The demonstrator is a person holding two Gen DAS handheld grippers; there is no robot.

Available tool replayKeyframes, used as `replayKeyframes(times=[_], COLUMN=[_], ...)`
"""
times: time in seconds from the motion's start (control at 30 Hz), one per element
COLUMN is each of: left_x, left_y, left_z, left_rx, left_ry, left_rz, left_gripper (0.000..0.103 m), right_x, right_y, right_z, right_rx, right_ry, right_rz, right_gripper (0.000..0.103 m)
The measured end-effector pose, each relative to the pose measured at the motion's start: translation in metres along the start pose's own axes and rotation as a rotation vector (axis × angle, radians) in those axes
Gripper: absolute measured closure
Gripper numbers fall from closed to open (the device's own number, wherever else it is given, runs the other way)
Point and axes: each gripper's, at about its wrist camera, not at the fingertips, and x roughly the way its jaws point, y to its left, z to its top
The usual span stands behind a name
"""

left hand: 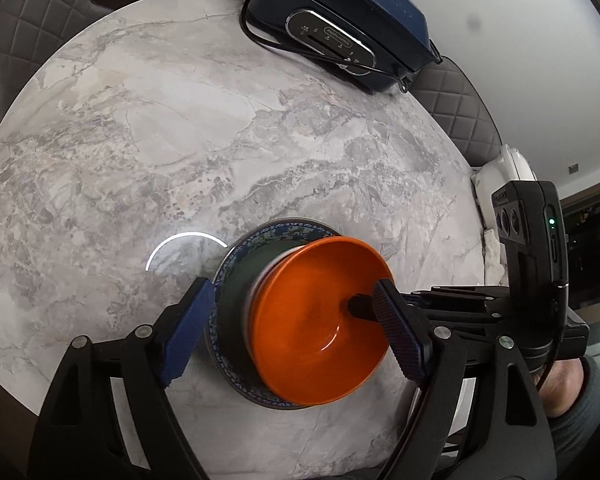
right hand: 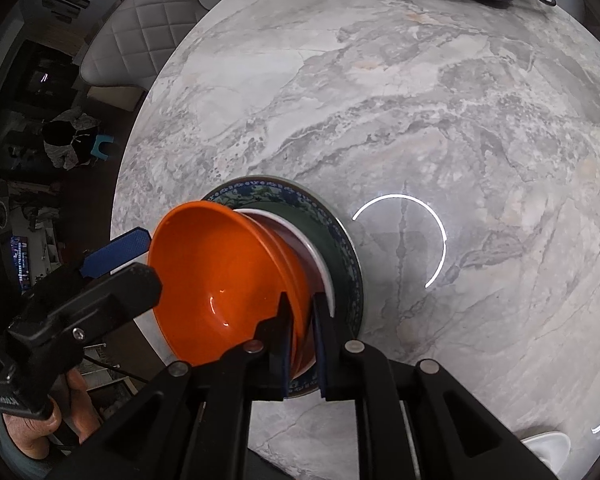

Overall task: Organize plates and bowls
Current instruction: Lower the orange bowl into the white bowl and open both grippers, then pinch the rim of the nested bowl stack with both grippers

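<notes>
The left gripper (left hand: 294, 330) stands released, its blue pads either side of the orange bowl (left hand: 319, 320) without touching. The right gripper (right hand: 303, 344) is clenched on that bowl's rim, above the patterned plate (right hand: 339, 232) on the marble table (right hand: 379, 100).

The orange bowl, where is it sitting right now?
The orange bowl sits atop a stack on the patterned plate near the marble table's front edge, its rim pinched by the right gripper.

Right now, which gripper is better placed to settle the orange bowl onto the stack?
Right. The right gripper is clamped on the orange bowl's rim, while the left gripper stands open around it, gripping nothing.
</notes>
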Motion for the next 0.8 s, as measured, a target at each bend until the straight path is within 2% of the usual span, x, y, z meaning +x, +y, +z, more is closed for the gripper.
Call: replayKeyframes(times=[0.17,0.33,0.6,0.8], left_x=[-0.006,-0.013,-0.014,-0.009], left_y=[0.023,0.043,0.053,0.052], left_z=[0.000,-0.001,-0.007,-0.012], left_rx=[-0.029,-0.059,-0.080,-0.084], left_ry=[-0.002,-0.016,-0.008,0.005], left_rz=[0.012,0.021,0.009,0.001], left_gripper=[0.023,0.023,0.023,0.023], right_x=[-0.002,-0.005,-0.010,-0.018], right_y=[0.007,0.012,0.015,0.022], right_z=[0.000,-0.002,-0.005,-0.007], right_rx=[-0.007,-0.011,0.022,-0.018], right_ry=[-0.003,-0.013,-0.026,-0.042], right_rz=[-0.027,-0.015,0.029,-0.013], right_gripper=[0.088,0.069,0.049,0.047])
